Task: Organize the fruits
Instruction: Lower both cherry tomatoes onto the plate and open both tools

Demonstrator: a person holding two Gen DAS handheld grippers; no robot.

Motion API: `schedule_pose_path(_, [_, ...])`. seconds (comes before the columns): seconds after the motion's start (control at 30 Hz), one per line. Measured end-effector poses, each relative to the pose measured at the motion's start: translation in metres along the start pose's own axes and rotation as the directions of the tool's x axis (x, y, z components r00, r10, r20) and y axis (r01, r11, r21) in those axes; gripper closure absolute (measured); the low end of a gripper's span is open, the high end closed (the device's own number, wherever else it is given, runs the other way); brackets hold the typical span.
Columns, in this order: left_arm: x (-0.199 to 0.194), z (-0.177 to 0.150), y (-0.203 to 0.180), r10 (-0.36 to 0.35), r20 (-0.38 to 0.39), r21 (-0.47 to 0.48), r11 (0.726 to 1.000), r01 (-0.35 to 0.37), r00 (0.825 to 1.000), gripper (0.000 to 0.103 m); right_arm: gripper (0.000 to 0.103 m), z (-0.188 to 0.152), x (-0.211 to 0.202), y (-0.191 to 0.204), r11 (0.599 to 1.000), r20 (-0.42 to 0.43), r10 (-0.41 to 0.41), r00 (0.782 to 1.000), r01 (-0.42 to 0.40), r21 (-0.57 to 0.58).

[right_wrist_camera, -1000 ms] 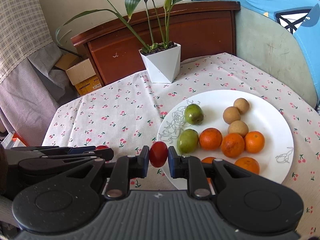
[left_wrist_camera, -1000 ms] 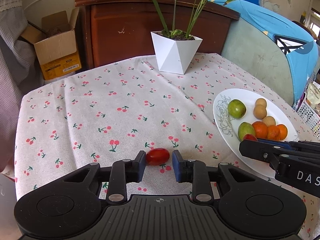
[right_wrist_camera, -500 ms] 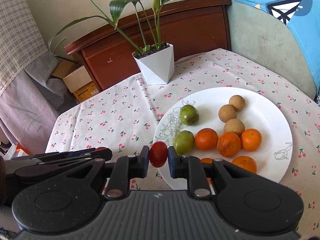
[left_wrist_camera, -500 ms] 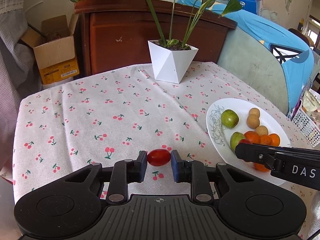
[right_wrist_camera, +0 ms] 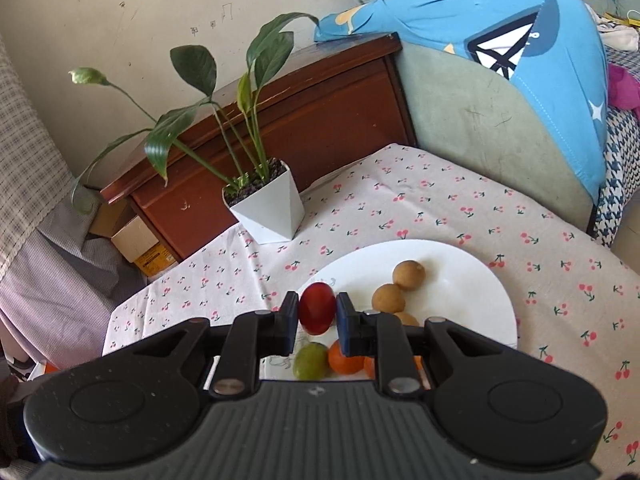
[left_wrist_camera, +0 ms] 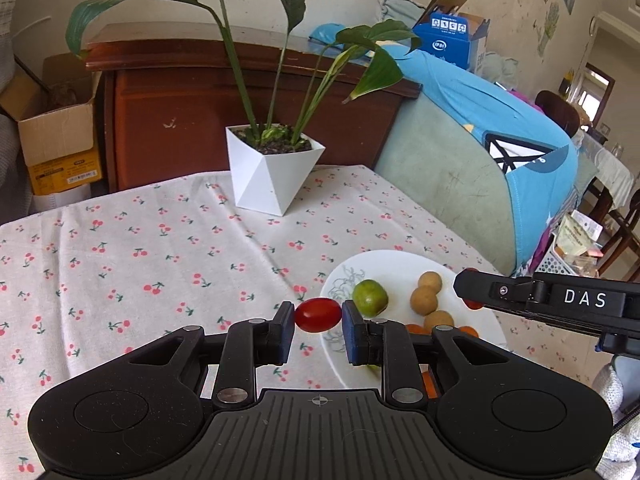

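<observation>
My left gripper (left_wrist_camera: pixel 318 316) is shut on a red cherry tomato (left_wrist_camera: pixel 318 315), held in the air just left of the white plate (left_wrist_camera: pixel 394 264). My right gripper (right_wrist_camera: pixel 317 314) is shut on a second red cherry tomato (right_wrist_camera: pixel 317 309) above the plate (right_wrist_camera: pixel 460 280). The right gripper also shows in the left wrist view (left_wrist_camera: pixel 466 292) over the plate's right side. The plate holds green fruits (left_wrist_camera: pixel 370 297), brown longans (left_wrist_camera: pixel 424 302) and oranges (right_wrist_camera: pixel 345 360), partly hidden by the gripper bodies.
A white pot with a leafy plant (left_wrist_camera: pixel 274 172) stands at the back of the cherry-print tablecloth (left_wrist_camera: pixel 160 248). Behind it are a brown wooden cabinet (left_wrist_camera: pixel 192 112), a cardboard box (left_wrist_camera: pixel 56 140) and a chair with blue cloth (left_wrist_camera: pixel 500 132).
Both grippers have lifted and moved right and forward with their tomatoes. The left one has left the cloth and reached the plate's edge; the right one now hangs over the plate.
</observation>
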State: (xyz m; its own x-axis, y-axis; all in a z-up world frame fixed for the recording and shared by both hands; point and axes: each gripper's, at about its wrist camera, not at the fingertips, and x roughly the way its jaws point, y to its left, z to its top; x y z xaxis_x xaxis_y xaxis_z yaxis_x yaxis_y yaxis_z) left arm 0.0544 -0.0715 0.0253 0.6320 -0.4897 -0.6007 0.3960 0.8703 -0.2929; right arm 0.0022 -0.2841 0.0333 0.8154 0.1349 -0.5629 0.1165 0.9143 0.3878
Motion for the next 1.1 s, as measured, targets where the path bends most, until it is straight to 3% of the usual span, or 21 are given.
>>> schedule_pose_path(0.23, [0.023, 0.01, -0.028, -0.063, -0.013, 0.03, 0.998, 0.063, 0.998, 0.08, 0.084, 0.011, 0.003, -0.032, 0.992, -0.014, -0.027, 1.0, 0.028, 0.123])
schedule_pose_path(0.43, [0.043, 0.009, -0.045, -0.084, -0.035, 0.061, 0.994, 0.086, 0.996, 0.08, 0.084, 0.008, 0.008, -0.045, 0.986, -0.042, -0.055, 0.998, 0.061, 0.157])
schedule_pose_path(0.97, [0.066, 0.005, -0.055, -0.068, -0.076, 0.073, 0.995, 0.074, 0.995, 0.077, 0.079, 0.002, 0.024, -0.056, 0.974, -0.087, -0.101, 0.991, 0.116, 0.194])
schedule_pose_path(1.07, [0.061, 0.006, -0.059, -0.06, -0.069, 0.081, 0.995, 0.066, 0.996, 0.066, 0.079, 0.003, 0.022, -0.054, 0.975, -0.078, -0.105, 0.991, 0.118, 0.187])
schedule_pose_path(1.1, [0.059, 0.007, -0.059, -0.049, -0.066, 0.082, 0.995, 0.054, 0.997, 0.053, 0.078, 0.004, 0.021, -0.054, 0.975, -0.077, -0.106, 0.991, 0.118, 0.186])
